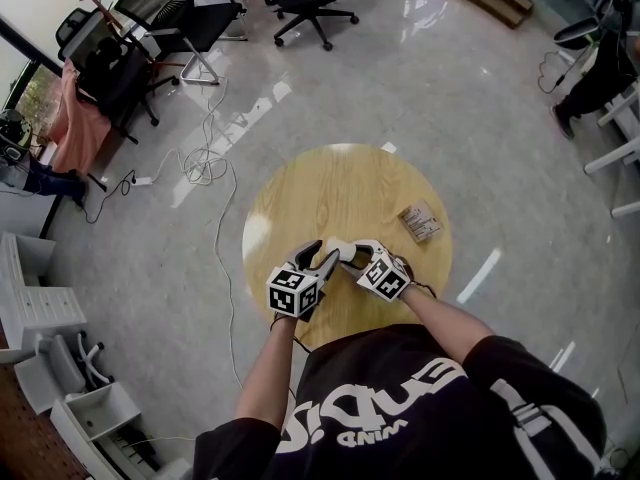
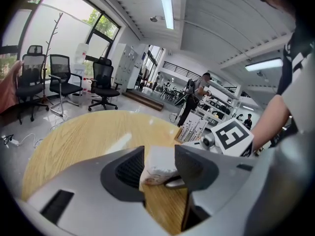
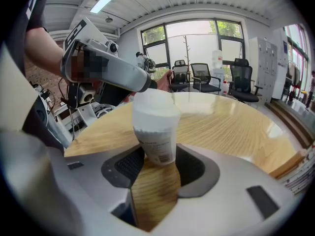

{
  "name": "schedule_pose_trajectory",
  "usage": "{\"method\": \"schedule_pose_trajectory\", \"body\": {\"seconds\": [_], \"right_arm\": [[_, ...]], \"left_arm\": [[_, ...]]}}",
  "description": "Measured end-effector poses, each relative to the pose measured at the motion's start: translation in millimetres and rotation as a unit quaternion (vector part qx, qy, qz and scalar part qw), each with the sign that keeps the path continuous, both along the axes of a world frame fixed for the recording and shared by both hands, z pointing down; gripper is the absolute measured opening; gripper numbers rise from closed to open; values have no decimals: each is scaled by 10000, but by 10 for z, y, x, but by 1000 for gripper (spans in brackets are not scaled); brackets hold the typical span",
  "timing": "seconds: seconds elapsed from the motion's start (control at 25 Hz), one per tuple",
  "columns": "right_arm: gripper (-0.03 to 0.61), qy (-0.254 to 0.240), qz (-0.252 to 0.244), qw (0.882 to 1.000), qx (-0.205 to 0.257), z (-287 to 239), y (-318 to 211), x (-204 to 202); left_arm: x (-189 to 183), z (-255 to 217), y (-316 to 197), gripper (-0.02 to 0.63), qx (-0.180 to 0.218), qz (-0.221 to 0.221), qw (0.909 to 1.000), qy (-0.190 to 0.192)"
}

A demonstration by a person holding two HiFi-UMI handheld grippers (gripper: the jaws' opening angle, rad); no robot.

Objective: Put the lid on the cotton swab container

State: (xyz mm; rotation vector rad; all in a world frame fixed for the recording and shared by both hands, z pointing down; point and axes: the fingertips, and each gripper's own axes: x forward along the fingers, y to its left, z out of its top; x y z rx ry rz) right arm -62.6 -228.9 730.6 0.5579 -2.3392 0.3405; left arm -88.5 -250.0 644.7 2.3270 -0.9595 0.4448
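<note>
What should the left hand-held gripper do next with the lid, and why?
Probably press the lid straight down. The left hand-held gripper grips it atop the cotton swab container, which the right hand-held gripper holds by its base, but whether it is fully seated isn't clear.

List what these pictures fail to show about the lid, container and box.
- Whether the lid is fully seated: in head view the left gripper and right gripper cover it; right gripper view shows no clear seam on the cotton swab container.
- Container label: blurred in right gripper view, unreadable.
- Box: print too small in head view.
</note>
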Motion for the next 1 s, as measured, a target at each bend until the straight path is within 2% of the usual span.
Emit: {"method": "schedule_pose_trajectory", "body": {"seconds": [0.28,1.0], "right_arm": [[196,6,0,10000,21,24,-5,10],[196,17,1,10000,19,2,12,-3]], "left_arm": [[0,102,39,184,-81,3,9997,-216],[-14,153,76,184,-397,51,9989,-262]]}}
